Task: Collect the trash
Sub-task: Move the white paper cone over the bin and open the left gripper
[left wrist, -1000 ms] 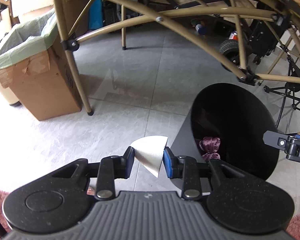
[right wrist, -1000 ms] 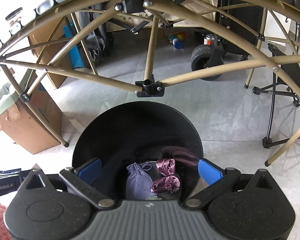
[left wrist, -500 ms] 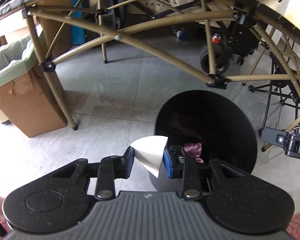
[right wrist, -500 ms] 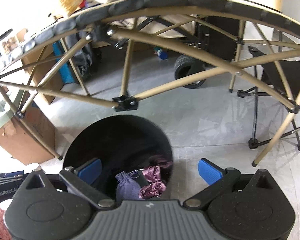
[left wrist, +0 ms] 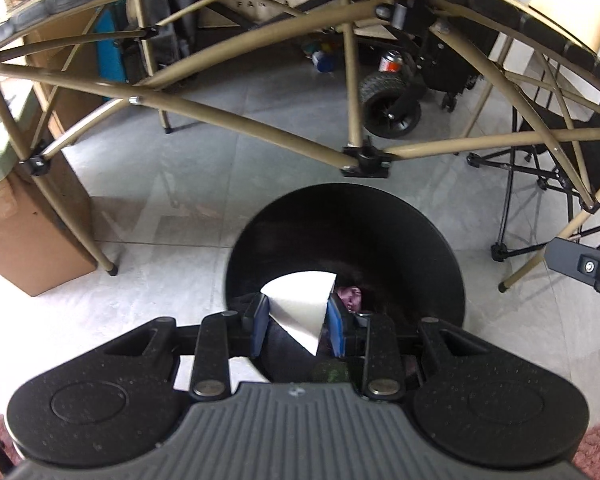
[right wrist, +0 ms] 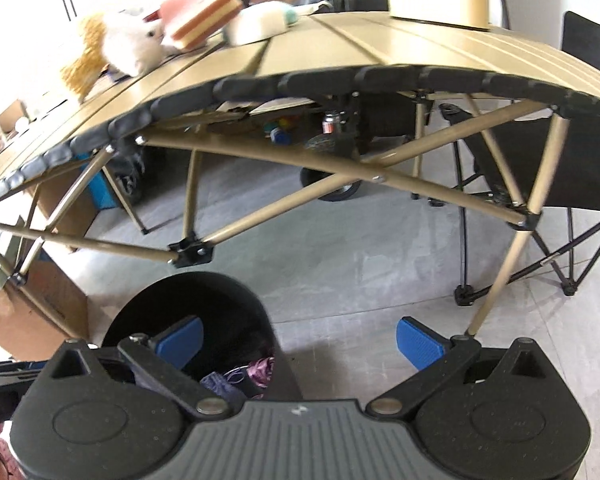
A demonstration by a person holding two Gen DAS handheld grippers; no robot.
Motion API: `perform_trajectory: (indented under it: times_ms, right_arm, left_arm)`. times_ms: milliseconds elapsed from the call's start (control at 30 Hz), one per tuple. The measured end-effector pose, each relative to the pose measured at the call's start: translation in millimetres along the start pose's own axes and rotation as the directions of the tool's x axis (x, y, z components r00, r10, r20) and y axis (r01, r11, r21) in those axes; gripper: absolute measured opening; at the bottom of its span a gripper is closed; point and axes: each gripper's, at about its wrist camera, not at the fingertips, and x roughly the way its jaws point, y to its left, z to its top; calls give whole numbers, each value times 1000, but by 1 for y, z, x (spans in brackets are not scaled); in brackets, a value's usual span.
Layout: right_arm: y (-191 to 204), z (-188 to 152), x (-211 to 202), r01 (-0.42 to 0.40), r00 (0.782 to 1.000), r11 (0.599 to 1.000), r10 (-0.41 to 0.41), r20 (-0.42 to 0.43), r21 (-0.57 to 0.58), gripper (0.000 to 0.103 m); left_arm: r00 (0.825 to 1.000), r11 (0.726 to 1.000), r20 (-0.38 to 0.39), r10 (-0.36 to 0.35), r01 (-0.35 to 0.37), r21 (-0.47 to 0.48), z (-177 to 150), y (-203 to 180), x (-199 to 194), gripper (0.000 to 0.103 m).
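Observation:
My left gripper [left wrist: 298, 316] is shut on a white paper cone [left wrist: 300, 300], held over the mouth of a round black bin [left wrist: 344, 240] that stands on the grey floor. A purple cloth piece [left wrist: 350, 294] lies inside the bin. In the right wrist view my right gripper [right wrist: 298, 338] stands open with nothing between its blue pads [right wrist: 418, 338]. It hangs over the right rim of the black bin [right wrist: 188, 300], where a purple pouch [right wrist: 260, 368] and a blue-grey pouch [right wrist: 218, 384] lie inside. Part of the right gripper [left wrist: 584, 268] shows at the right edge of the left wrist view.
A tan folding table [right wrist: 380, 52] with crossed legs [left wrist: 220, 116] stands just behind the bin, with plush toys [right wrist: 132, 42] on top. A cardboard box [left wrist: 24, 220] with a green liner stands at the left, a black folding chair [right wrist: 548, 184] at the right, a wheel [left wrist: 388, 108] under the table.
Both grippers moved right and rose. The left one carried the white cone from beside the bin to over its mouth. The right one left the bin's centre, and the tabletop came into view.

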Motion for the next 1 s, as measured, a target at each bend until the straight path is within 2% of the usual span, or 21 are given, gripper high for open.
perform_trajectory:
  times_ms: [333, 567, 867, 1000]
  right_arm:
    - [-26, -3, 7, 47, 999, 998, -47, -15, 49, 103]
    - [-33, -6, 18, 76, 997, 995, -74, -39, 64, 103]
    - [-43, -8, 33, 125, 990, 988, -119, -69, 94, 103]
    - [-44, -9, 38, 132, 989, 987, -125, -77, 93, 103]
  left_arm:
    - [994, 1000, -109, -4, 1, -28, 19, -28, 36, 31]
    - [986, 999, -161, 35, -41, -36, 33, -44, 62, 31]
    - [968, 995, -236, 81, -91, -31, 35, -47, 88, 31]
    - [966, 996, -248, 69, -82, -42, 35, -43, 91, 33]
